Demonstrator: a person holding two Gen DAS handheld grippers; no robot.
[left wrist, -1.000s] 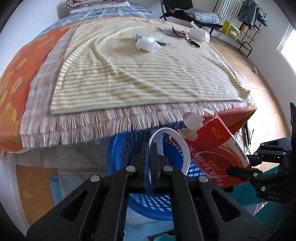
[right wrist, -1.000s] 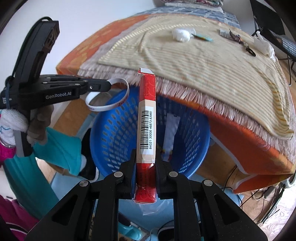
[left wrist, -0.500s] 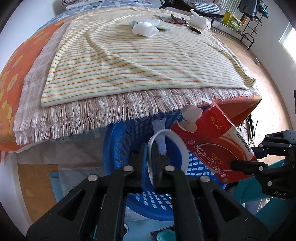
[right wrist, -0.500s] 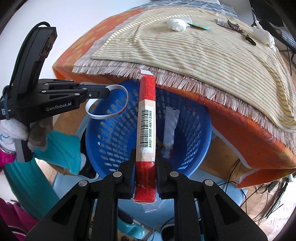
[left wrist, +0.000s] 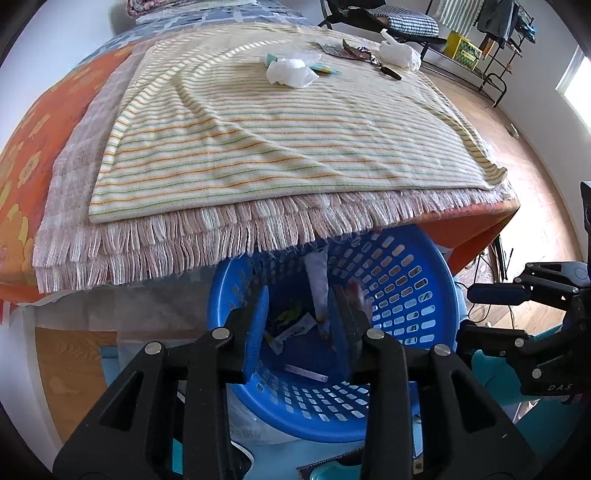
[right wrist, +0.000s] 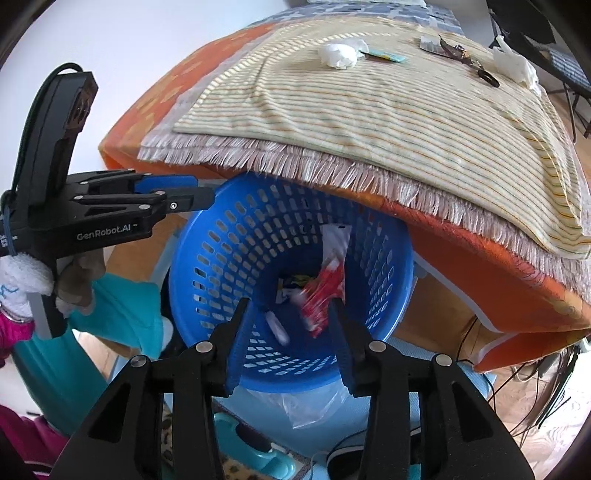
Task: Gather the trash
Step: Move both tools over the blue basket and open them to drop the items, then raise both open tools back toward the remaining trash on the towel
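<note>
A blue perforated basket (left wrist: pixel 436 295) (right wrist: pixel 207 258) stands on the floor under the bed's fringed edge. My left gripper (left wrist: pixel 299 328) (right wrist: pixel 205 190) hovers over it, jaws opening, nothing between the pads. My right gripper (right wrist: pixel 291 328) (left wrist: pixel 465 312) is also over the basket with its jaws opening and its pads bare. A red carton (right wrist: pixel 321 299), blurred, drops inside the basket. A white ring (right wrist: pixel 277 326), also blurred, falls beside it. Paper scraps (left wrist: pixel 295 328) lie on the basket's bottom. A crumpled white tissue (left wrist: pixel 290 70) (right wrist: pixel 341 53) and a white plastic bag (left wrist: pixel 400 51) (right wrist: pixel 515 66) lie on the striped blanket (left wrist: pixel 277 147).
The bed (right wrist: pixel 498 273) with an orange cover overhangs the basket's far side. A snack wrapper (left wrist: pixel 351 50) and a black-handled tool (left wrist: pixel 388 70) lie near the bag. A chair (left wrist: pixel 402 18) and a clothes rack (left wrist: pixel 495 33) stand beyond the bed. Cables (right wrist: pixel 546 373) trail on the floor at right.
Both grippers have opened. The white ring has left the left gripper and the red carton has left the right gripper; both are falling into the basket.
</note>
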